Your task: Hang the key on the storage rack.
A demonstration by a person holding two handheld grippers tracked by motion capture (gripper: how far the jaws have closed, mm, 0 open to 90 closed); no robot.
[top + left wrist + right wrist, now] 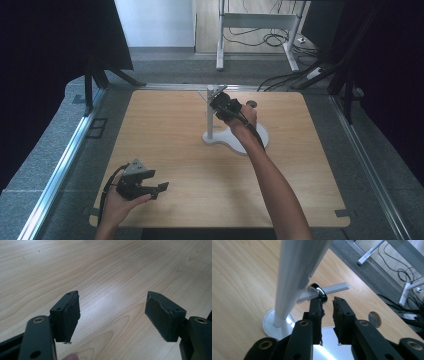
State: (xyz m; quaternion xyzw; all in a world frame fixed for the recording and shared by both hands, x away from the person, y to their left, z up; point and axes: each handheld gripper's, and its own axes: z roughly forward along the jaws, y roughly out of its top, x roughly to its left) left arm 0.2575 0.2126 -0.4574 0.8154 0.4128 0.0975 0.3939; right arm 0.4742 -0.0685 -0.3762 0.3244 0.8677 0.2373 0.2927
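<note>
Black-jawed right gripper (327,305) reaches a shiny dark ring (320,292) hanging on the side arm of a white metal stand (210,112), jaws nearly together. Left gripper (112,315) hovers open over the wooden table (165,140).

matt pale wood table (165,145) — glossy black ring (320,291), brushed metal stand (297,272).
</note>
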